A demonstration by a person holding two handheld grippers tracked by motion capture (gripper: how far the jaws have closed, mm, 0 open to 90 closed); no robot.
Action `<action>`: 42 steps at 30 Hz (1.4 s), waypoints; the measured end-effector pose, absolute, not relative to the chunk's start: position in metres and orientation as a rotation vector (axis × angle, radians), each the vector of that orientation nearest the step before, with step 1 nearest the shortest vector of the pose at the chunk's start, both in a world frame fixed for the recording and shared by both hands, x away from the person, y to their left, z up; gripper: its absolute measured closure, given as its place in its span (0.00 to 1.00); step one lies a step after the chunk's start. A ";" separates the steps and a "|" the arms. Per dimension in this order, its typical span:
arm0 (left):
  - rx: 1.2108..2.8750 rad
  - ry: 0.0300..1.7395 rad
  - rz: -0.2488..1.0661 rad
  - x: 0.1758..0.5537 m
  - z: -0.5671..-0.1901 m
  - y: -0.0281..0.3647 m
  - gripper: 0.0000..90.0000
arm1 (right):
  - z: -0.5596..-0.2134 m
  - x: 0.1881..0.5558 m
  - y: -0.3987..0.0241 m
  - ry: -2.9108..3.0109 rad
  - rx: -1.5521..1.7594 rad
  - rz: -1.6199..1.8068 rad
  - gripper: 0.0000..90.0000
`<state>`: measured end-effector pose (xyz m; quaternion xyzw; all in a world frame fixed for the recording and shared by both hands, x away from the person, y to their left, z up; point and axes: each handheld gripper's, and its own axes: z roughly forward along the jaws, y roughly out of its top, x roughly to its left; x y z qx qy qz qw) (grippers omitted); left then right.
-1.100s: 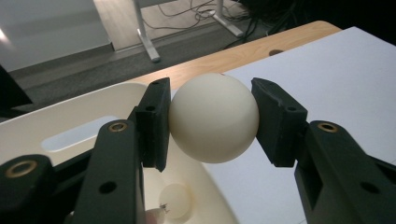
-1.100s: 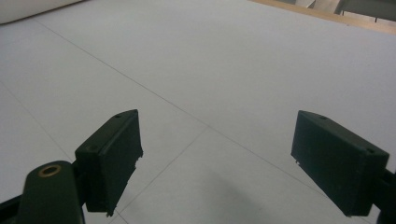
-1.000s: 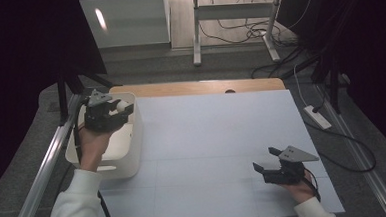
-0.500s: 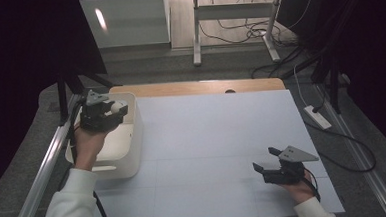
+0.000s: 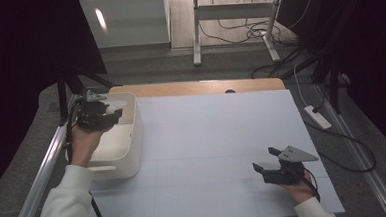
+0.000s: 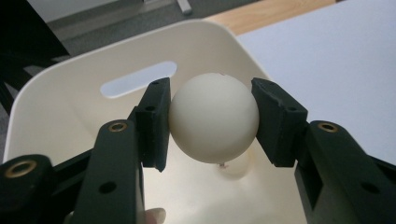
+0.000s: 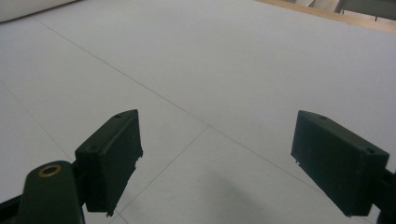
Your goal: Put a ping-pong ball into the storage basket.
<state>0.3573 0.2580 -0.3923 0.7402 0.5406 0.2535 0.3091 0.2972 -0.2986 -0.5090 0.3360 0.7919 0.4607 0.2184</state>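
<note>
Gripped between the two black jaws of the left gripper (image 6: 210,121), a cream-white ball (image 6: 214,117) is held above the inside of a white bin (image 5: 127,142), which stands at the left edge of the desk (image 5: 217,137). A slot handle (image 6: 138,85) is seen in the bin's far wall, and a small pale object, too unclear to identify, lies on its floor. At the near right of the desk, the right gripper (image 5: 265,170) is held low over the white surface, its jaws spread wide with nothing between them.
</note>
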 end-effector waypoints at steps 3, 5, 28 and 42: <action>1.984 1.441 0.649 0.360 -0.395 0.258 0.56 | -0.509 0.297 -0.298 2.195 0.930 1.275 0.18; 1.984 1.442 0.649 0.360 -0.395 0.258 0.56 | -0.509 0.297 -0.298 2.195 0.930 1.275 0.17; 1.785 1.139 0.548 0.310 -0.374 0.240 0.21 | -0.510 0.298 -0.296 2.208 0.920 1.293 0.17; 1.794 0.982 0.490 0.280 -0.383 0.209 0.21 | -0.509 0.297 -0.298 2.199 0.922 1.287 0.18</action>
